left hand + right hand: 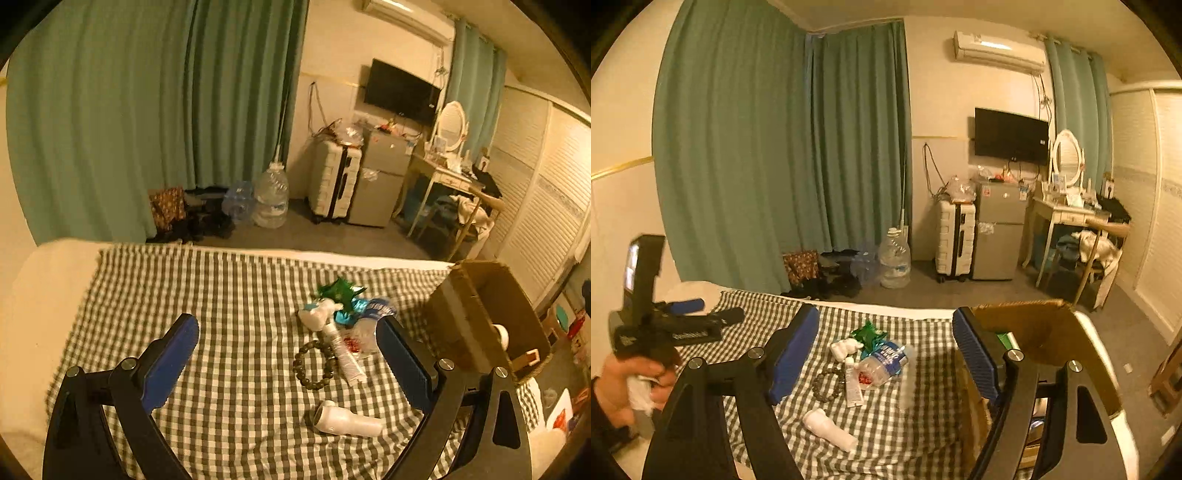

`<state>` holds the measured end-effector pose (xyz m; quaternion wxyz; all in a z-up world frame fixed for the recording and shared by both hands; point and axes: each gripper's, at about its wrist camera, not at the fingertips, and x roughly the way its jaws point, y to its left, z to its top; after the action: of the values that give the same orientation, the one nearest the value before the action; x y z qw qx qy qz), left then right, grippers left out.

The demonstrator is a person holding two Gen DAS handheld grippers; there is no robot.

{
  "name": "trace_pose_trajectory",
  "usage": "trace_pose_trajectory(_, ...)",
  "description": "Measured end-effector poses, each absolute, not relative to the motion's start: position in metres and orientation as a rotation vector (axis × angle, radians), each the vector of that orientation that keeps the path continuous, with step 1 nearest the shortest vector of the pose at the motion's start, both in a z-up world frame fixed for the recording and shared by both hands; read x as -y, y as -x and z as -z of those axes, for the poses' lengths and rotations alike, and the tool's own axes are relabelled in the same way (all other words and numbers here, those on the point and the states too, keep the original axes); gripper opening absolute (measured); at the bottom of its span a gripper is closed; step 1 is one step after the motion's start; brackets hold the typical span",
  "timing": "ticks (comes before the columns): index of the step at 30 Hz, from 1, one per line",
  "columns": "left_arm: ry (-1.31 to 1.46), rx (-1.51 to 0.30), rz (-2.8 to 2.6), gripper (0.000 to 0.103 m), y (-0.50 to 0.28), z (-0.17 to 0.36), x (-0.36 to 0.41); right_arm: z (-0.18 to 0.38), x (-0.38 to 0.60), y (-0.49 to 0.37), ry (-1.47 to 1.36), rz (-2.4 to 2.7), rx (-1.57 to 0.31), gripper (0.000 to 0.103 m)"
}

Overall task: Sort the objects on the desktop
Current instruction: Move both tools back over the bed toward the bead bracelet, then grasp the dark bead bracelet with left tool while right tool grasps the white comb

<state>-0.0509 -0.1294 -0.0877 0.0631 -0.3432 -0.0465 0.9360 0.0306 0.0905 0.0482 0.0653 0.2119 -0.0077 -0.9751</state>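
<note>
On the green checked cloth (229, 302) lie a white handheld device (347, 421), a dark bead bracelet (314, 365), a white tube (345, 354), a crushed plastic bottle with blue label (884, 363), a white figurine (317, 314) and green foil (340, 290). My left gripper (288, 332) is open and empty above the cloth, short of the pile; it also shows in the right wrist view (698, 310). My right gripper (886, 325) is open and empty, above the pile and the cardboard box (1041, 339).
The open cardboard box (491, 314) stands at the cloth's right end with a few items inside. The table's white edge (48, 280) shows left. Behind are green curtains, water jugs (271, 199), a suitcase, a small fridge and a dressing table.
</note>
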Motion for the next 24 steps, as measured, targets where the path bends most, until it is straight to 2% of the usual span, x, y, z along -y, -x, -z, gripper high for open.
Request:
trace_pose_trajectory(12,1.225,0.147,-2.765,0.099,0.1,0.188,0.127,0.051,-0.082,0.041,-0.852,2.822,-0.042,0.075)
trace_pose_trajectory(18,1.31,0.003,-2.726,0.099,0.127,0.234,0.107,0.112,-0.095,0.074,-1.012,2.796,0.012,0.075)
trace_pose_trajectory(20,1.349,0.004,-2.71,0.099,0.139,0.247,0.106,0.126,-0.097,0.081,-1.059,2.793,0.017,0.072)
trace_pose_trajectory(24,1.404,0.022,-2.68,0.099,0.151,0.271,0.102,0.153,-0.096,0.099,-1.135,2.766,0.017,0.06)
